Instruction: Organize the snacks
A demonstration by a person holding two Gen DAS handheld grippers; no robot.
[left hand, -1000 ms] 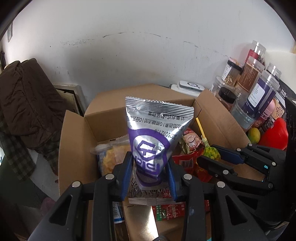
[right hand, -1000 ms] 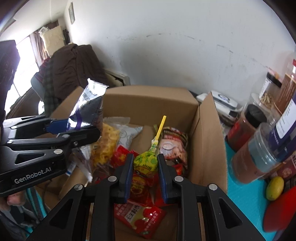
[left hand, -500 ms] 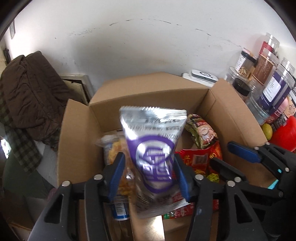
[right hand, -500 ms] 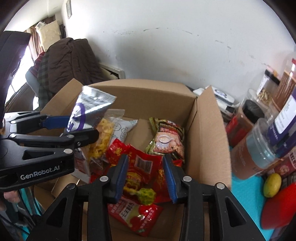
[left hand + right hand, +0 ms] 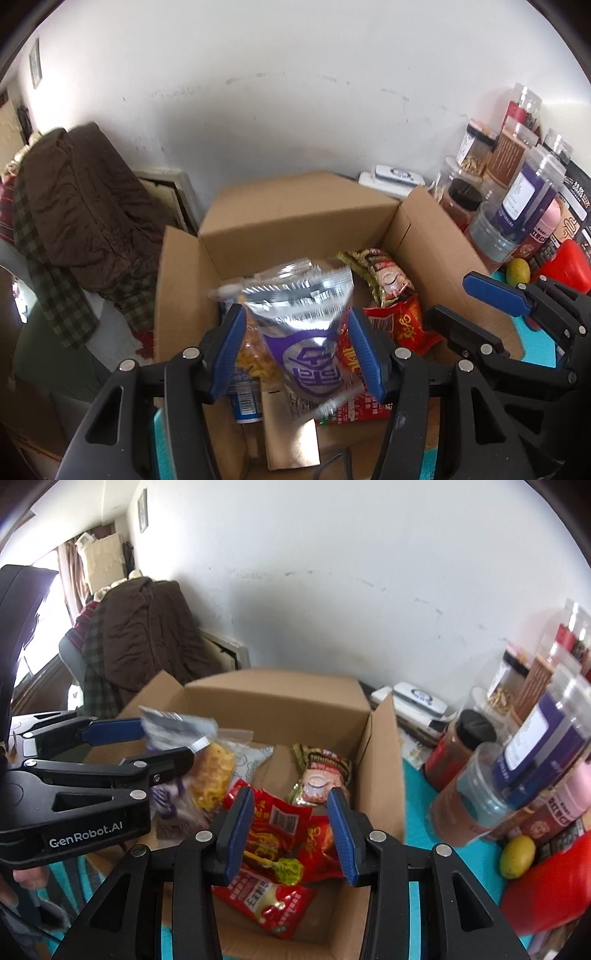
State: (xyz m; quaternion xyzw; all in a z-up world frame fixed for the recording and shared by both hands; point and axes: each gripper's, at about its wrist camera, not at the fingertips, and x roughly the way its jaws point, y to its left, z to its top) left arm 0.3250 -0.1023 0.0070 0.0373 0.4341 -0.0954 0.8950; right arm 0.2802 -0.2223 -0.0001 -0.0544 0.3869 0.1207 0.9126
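An open cardboard box [image 5: 295,221] holds several snack packets. A silver bag with a purple logo [image 5: 306,325] stands blurred between the jaws of my left gripper [image 5: 295,314]. Those jaws are opening and the blue pads [image 5: 229,350] stand clear of the bag's sides. In the right wrist view the same left gripper [image 5: 166,740] reaches in from the left over the box [image 5: 277,709]. My right gripper [image 5: 291,794] hangs above the box, its jaws opening with nothing held between them. Below it a yellow-green lollipop [image 5: 284,867] lies on red packets [image 5: 273,819].
Tall jars and bottles [image 5: 524,199] crowd the right beside the box, with a lemon [image 5: 519,271] and a red container [image 5: 565,266]. A white device [image 5: 391,175] sits behind the box. A brown coat [image 5: 81,206] hangs over a chair at left. A teal mat [image 5: 417,805] covers the table.
Both grippers went from shut to open and rose. The left let go of the silver bag, which sinks into the box. The right released the lollipop, which now lies on the red packets.
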